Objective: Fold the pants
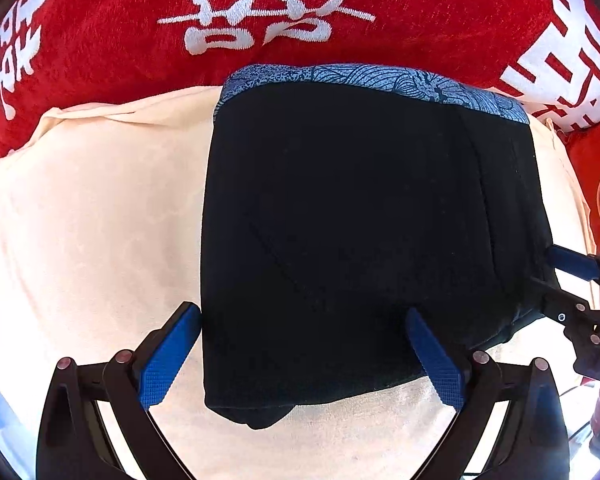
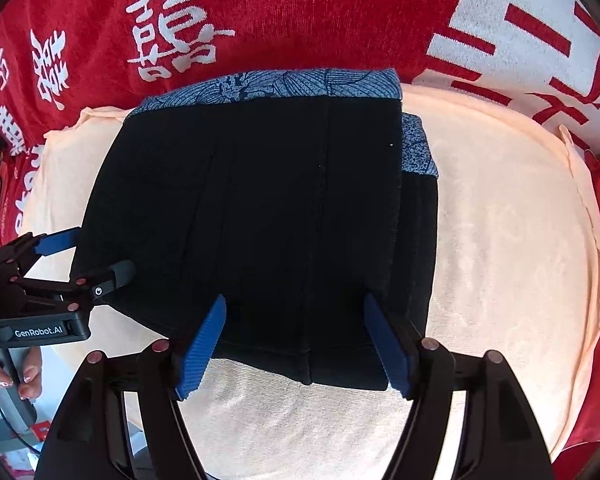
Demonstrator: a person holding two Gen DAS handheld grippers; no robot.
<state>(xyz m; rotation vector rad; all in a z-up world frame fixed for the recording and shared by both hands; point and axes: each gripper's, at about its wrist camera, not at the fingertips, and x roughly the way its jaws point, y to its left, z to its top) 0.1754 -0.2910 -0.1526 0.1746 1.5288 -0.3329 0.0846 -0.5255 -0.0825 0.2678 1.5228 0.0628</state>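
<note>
The black pants (image 1: 340, 232) lie folded into a compact rectangle on a cream towel (image 1: 92, 216), with a blue patterned band (image 1: 380, 80) along the far edge. They also show in the right wrist view (image 2: 260, 216). My left gripper (image 1: 304, 312) is open, its blue pads straddling the near left part of the fold. My right gripper (image 2: 294, 304) is open over the near right edge of the pants. The right gripper shows at the right of the left view (image 1: 556, 268). The left gripper shows at the left of the right view (image 2: 96, 252). Neither holds cloth.
A red cloth with white characters (image 1: 260, 8) covers the surface behind and around the towel. The towel's bare part (image 2: 500, 240) extends to the right of the pants. A hand (image 2: 4, 376) holds the left gripper's handle.
</note>
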